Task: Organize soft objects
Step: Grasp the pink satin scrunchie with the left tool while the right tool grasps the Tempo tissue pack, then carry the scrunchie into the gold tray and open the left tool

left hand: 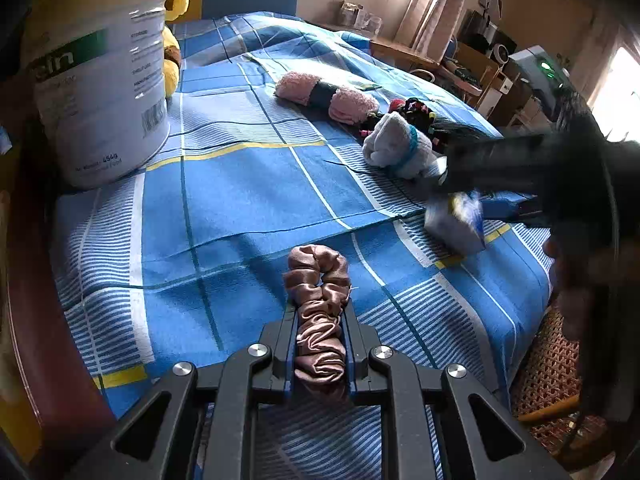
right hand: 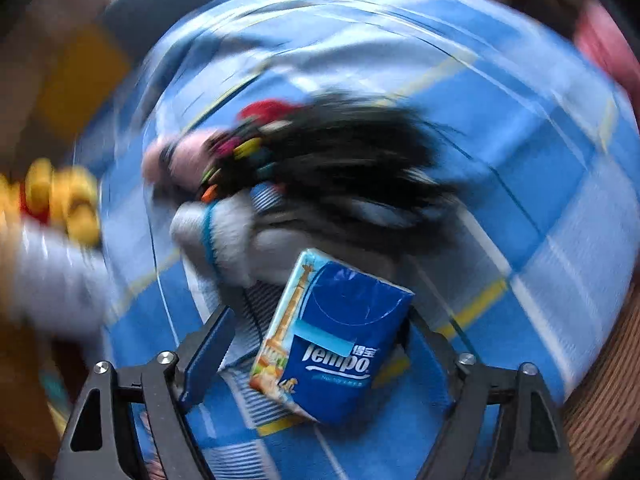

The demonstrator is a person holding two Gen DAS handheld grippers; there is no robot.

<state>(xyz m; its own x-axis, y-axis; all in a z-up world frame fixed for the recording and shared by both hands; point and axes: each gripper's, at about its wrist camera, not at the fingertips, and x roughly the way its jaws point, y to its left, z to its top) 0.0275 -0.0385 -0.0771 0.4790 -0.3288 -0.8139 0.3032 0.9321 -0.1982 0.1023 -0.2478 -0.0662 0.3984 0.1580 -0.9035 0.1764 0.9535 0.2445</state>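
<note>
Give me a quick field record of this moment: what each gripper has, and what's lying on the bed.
left gripper: shut on the pink satin scrunchie
right gripper: fingers spread wide, Tempo tissue pack between them; contact unclear, view motion-blurred
surface: blue plaid bedsheet
white tin can: upright, far left of the left wrist view
loose items: pink and black roll, white cloth bundle with blue band, black wig with coloured clips
yellow plush toy: behind the can
</note>
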